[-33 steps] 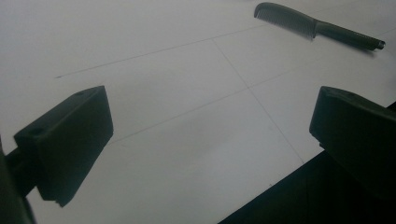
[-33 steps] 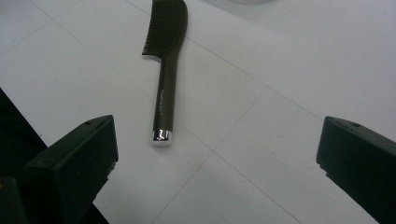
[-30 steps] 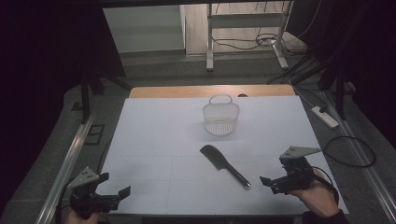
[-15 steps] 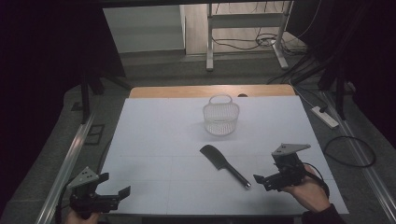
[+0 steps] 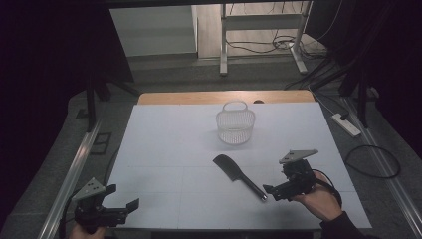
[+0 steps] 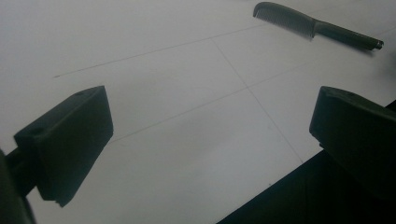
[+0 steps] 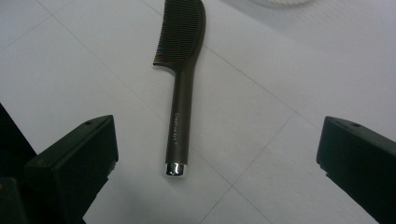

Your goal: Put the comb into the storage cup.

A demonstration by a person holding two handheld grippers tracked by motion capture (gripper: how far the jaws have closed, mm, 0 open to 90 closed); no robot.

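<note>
Right gripper (image 5: 272, 190), jaws spread wide, sits just right of comb (image 5: 238, 175) handle; left gripper (image 5: 122, 208) likewise spread, at near-left table (image 5: 164, 149) edge.

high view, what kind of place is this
Probably a lab or workshop set up for recording handling tasks, not a home. A white-covered table holds just a black comb and a small white basket; loose cables and a power strip lie on the floor, with dark drapes at the sides.

White basket (image 5: 235, 127) on table (image 5: 164, 149) – power strip (image 5: 347, 125)
</note>
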